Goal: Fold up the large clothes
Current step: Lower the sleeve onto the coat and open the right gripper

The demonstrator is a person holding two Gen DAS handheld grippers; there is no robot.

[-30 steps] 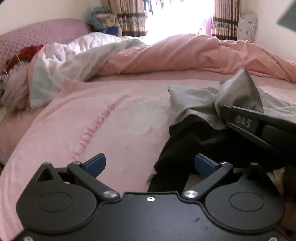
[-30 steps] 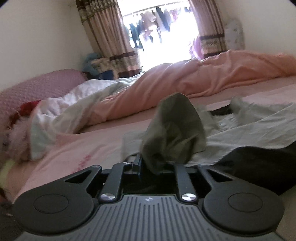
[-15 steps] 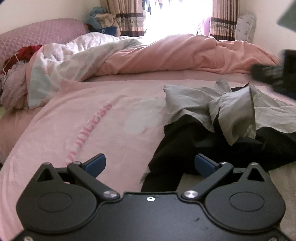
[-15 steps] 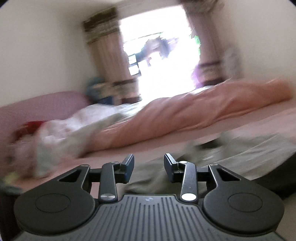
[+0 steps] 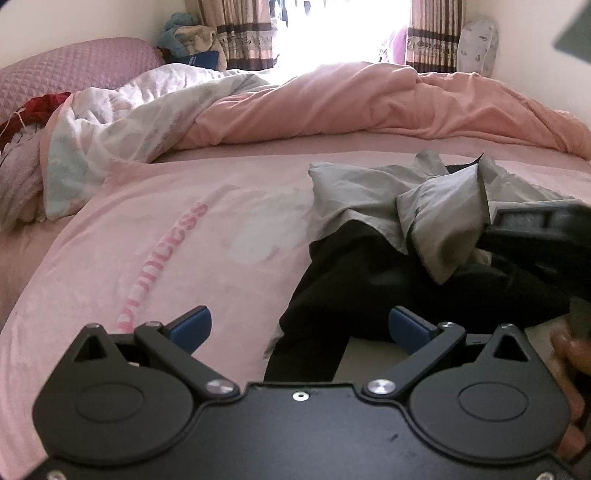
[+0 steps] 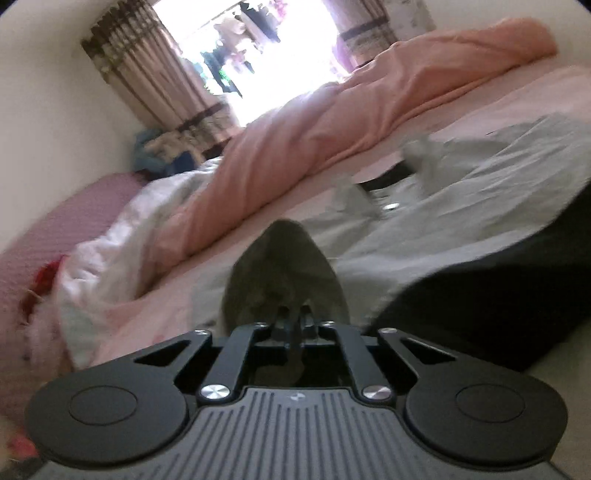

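A bedroom, bright window (image 5: 332, 33) at twelve o'clock, striped curtains (image 5: 236, 33) either side. The bed (image 5: 155, 229) fills the left wrist view under a pink sheet, a pink duvet (image 5: 369, 107) bunched along its far edge, a purple pillow (image 5: 66, 70) at ten o'clock. The grey-and-black garment (image 5: 369, 192) lies crumpled at two o'clock on the sheet. Right hand-held gripper (image 6: 293, 319) has just been closing and now pinches a grey fold of that garment, view tilted. Left hand-held gripper (image 5: 299, 325) hangs wide, nothing between its blue pads (image 5: 192, 325).
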